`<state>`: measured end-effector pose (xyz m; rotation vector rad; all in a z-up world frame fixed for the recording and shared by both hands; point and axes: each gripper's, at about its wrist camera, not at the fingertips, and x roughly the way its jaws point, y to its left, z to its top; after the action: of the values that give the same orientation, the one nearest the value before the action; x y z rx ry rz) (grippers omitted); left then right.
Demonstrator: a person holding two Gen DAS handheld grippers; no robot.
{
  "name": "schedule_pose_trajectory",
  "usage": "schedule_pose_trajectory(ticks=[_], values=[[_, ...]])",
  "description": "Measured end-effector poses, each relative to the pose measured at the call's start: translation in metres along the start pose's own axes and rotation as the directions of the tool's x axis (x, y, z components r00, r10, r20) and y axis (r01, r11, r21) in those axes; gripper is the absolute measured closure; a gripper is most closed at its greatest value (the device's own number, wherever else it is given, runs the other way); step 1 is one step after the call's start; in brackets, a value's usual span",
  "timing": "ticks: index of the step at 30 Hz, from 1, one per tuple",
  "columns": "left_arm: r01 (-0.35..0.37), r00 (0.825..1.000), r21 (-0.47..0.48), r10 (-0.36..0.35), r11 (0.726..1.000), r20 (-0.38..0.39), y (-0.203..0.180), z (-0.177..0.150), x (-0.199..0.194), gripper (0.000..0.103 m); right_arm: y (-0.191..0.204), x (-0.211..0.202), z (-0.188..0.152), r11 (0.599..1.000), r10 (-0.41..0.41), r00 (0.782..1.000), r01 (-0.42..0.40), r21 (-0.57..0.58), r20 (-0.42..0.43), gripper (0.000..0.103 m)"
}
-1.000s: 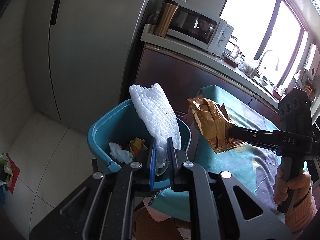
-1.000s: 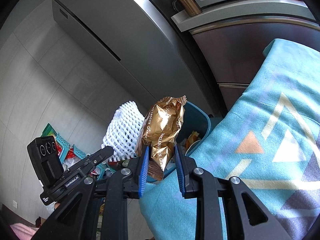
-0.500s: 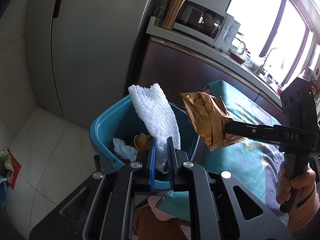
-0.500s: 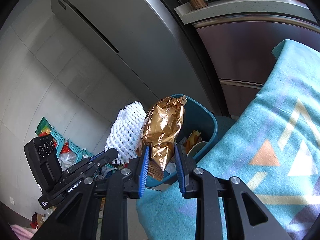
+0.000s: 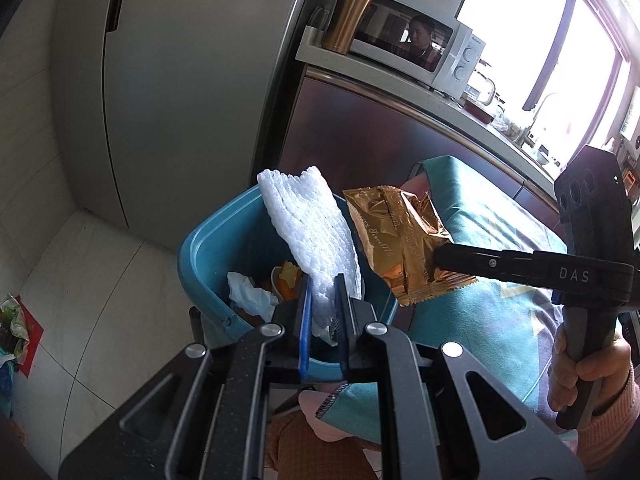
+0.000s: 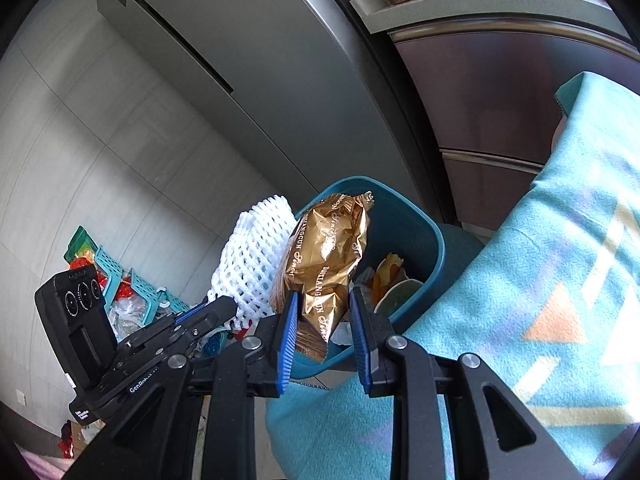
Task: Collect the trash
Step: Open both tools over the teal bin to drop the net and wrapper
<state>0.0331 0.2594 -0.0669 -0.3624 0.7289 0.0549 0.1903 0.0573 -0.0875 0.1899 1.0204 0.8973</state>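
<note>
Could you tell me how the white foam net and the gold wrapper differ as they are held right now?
The foam net is white, soft mesh; the gold wrapper is shiny, crinkled foil with printed lettering. The net sits in the left gripper, the wrapper in the right gripper. The net stands taller than the wrapper. Both are clamped at their lower ends over the blue bin.

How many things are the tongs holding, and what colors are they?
White: 1, the foam net in the left tongs.
Gold: 1, the snack wrapper in the right tongs.
Total: 2, both held over the blue bin.
</note>
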Motion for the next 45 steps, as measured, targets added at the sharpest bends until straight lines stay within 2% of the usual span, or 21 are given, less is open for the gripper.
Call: schedule_pose_trajectory(ticks=[10, 19, 24, 31, 33, 37, 38, 39, 41, 42, 45], values=[[-0.025, 0.999, -0.008, 0.025, 1.000, -0.024, 0.003, -0.002, 0.014, 0.092, 0.008, 0.023, 0.009, 0.999, -0.031, 0.999, 0.031, -0.005, -0.029, 0.078], [-0.049, 0.996, -0.008, 0.048, 0.999, -0.070, 0.010, -0.002, 0.041, 0.091, 0.022, 0.046, 0.018, 0.997, -0.066, 0.996, 0.064, -0.040, -0.057, 0.078], [-0.070, 0.993, -0.007, 0.069, 0.998, -0.094, 0.012, -0.003, 0.059, 0.091, 0.027, 0.059, 0.019, 0.996, -0.078, 0.994, 0.074, -0.051, -0.076, 0.074], [-0.078, 0.994, -0.002, 0.077, 0.997, -0.075, 0.014, -0.008, 0.058, 0.073, 0.026, 0.042, 0.009, 0.996, -0.068, 0.997, 0.066, -0.053, -0.042, 0.072], [-0.074, 0.996, 0.004, 0.074, 0.997, -0.052, 0.012, -0.009, 0.051, 0.071, 0.026, 0.032, 0.005, 0.996, -0.072, 0.997, 0.071, -0.059, -0.017, 0.058], [-0.054, 0.999, 0.008, 0.054, 0.999, 0.004, 0.008, -0.009, 0.030, 0.058, 0.025, 0.006, -0.005, 0.994, -0.081, 0.996, 0.084, -0.069, 0.044, 0.051], [-0.050, 0.998, 0.012, 0.050, 0.999, 0.023, 0.006, -0.009, 0.023, 0.055, 0.024, -0.003, -0.008, 0.993, -0.092, 0.993, 0.096, -0.069, 0.068, 0.046], [-0.045, 0.998, 0.016, 0.044, 0.999, 0.044, 0.004, -0.009, 0.016, 0.048, 0.023, -0.011, -0.011, 0.992, -0.103, 0.990, 0.109, -0.069, 0.092, 0.042], [-0.031, 0.996, 0.033, 0.028, 0.999, 0.086, -0.001, -0.010, 0.002, 0.042, 0.021, -0.030, -0.017, 0.988, -0.123, 0.982, 0.134, -0.072, 0.146, 0.036], [-0.026, 0.994, 0.048, 0.021, 0.999, 0.106, -0.006, -0.012, -0.005, 0.034, 0.020, -0.040, -0.021, 0.986, -0.137, 0.975, 0.151, -0.072, 0.174, 0.031], [-0.020, 0.986, 0.089, 0.004, 0.996, 0.169, -0.021, -0.015, -0.025, 0.017, 0.020, -0.072, -0.036, 0.974, -0.188, 0.945, 0.215, -0.075, 0.267, 0.023]])
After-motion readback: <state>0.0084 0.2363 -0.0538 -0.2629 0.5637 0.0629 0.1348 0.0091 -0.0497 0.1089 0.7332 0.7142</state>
